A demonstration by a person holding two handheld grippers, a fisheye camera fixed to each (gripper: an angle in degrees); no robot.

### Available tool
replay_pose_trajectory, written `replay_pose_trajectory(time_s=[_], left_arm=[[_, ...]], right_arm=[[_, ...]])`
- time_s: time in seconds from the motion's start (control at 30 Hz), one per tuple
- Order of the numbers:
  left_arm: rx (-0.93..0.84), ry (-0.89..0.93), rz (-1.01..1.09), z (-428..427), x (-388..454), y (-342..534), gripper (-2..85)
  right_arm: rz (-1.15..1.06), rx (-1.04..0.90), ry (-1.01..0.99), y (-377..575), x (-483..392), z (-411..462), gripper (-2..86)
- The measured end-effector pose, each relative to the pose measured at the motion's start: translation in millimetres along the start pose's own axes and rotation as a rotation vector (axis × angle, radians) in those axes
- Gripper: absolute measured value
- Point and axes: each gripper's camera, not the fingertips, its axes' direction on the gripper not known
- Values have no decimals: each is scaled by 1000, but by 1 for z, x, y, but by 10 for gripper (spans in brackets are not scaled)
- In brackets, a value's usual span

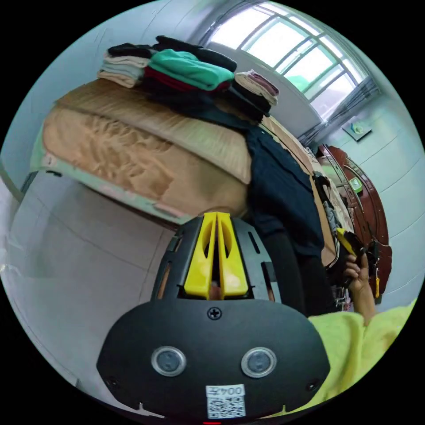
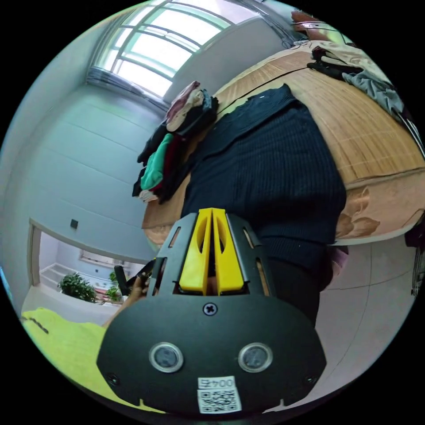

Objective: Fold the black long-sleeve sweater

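While the black sweater (image 2: 270, 172) lies spread ribbed and flat across the bed (image 2: 376, 133), its lower edge spilling over the bed's side, the left claw (image 1: 216, 217) sits clenched on nothing beside it. The right claw (image 2: 211, 214) is clenched too, empty, over the hem. Both sleeves are hard to make out.

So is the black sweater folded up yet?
Not yet. The black sweater lies spread flat on the bed, its lower part hanging over the edge.
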Motion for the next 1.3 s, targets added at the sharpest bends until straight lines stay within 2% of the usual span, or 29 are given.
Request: replay_pose_trajectory(time_s=[0.17, 0.3, 0.43, 0.6, 0.77, 1.0, 1.3], left_arm=[[-13, -14, -114, -38, -52, 95, 13], [-31, -74, -35, -51, -36, 140, 29], [13, -123, 46, -47, -2, 147, 66], [136, -301, 330, -39, 66, 95, 104], [111, -396, 531, -17, 94, -10, 114], [-46, -562, 695, 27, 120, -135, 114], [-304, -655, 940, 73, 172, -164, 115]], right_arm=[[-43, -25, -122, 23, 16, -1, -7], [-52, -55, -77, 21, 28, 3, -7], [0, -76, -91, 5, 52, 9, -7], [36, -152, -41, -23, 73, 30, -7], [112, -218, -6, -37, 86, 49, -7], [106, -282, 117, -62, 75, 74, -7], [128, -307, 139, -81, 69, 88, -7]])
